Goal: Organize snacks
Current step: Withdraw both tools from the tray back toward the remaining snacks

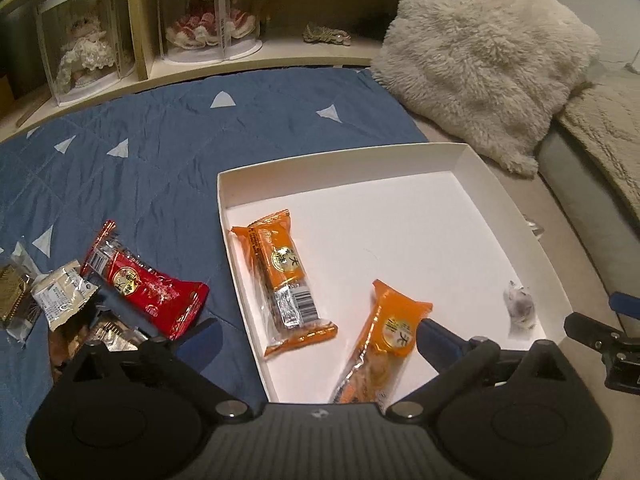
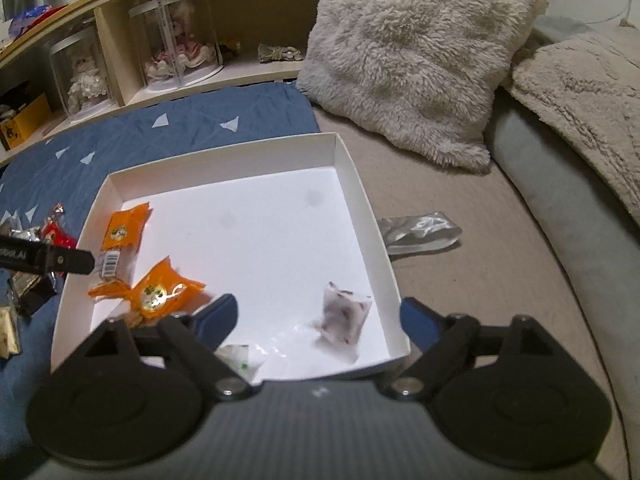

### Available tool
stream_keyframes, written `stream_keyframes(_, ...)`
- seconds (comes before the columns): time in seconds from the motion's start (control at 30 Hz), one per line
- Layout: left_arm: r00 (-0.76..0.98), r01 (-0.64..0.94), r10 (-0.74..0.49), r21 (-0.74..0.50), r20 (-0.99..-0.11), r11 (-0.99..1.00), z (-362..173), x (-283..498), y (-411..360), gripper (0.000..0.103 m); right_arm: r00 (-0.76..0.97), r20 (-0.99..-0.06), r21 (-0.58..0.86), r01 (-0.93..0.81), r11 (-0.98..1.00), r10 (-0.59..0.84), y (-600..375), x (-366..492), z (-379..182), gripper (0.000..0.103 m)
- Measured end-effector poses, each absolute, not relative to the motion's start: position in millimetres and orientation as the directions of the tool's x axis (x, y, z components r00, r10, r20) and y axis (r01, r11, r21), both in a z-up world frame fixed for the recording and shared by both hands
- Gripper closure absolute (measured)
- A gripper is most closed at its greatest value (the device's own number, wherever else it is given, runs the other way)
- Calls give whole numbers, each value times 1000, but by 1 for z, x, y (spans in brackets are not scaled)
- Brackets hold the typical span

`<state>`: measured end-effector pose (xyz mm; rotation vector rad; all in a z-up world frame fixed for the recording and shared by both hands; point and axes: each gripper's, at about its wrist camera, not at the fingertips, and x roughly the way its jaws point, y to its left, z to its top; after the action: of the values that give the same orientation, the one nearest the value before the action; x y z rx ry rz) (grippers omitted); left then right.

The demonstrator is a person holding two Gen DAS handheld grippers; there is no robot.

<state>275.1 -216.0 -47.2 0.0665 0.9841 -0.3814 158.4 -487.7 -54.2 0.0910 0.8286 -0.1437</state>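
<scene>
A white shallow box (image 1: 516,216) (image 2: 360,184) lies on the bed. Inside it lie one orange snack pack (image 1: 282,280) (image 2: 120,236), a second orange pack (image 1: 384,340) (image 2: 160,292) looking blurred, and a small clear pouch (image 1: 520,310) (image 2: 344,314), also blurred. Another clear wrapper (image 2: 240,360) sits at the box's near edge. My left gripper (image 1: 320,340) is open over the box's near-left corner, the second orange pack between its fingers. My right gripper (image 2: 320,320) is open over the box's near-right side, the clear pouch between its fingers. A red snack pack (image 1: 140,288) and several other wrapped snacks (image 1: 60,300) lie on the blue quilt.
A blue quilt (image 1: 160,140) covers the left of the bed. A fluffy cream pillow (image 1: 480,60) (image 2: 412,48) lies behind the box. A silver wrapper (image 2: 420,232) lies right of the box. A shelf with dolls in clear cases (image 1: 208,12) runs along the back.
</scene>
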Motion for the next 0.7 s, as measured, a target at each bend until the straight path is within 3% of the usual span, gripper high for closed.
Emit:
stream_keyframes(0.13, 500, 354, -297, -121, -813, 927, -39, 264, -214, 0, 669, -737, 26, 172, 985, -97, -484, 152, -48, 1)
stream_keyframes(0.7, 524, 367, -330, -141, -785, 920, -15, 223, -190, 0, 679, -724, 14, 189, 982, -121, -468, 119, -27, 1)
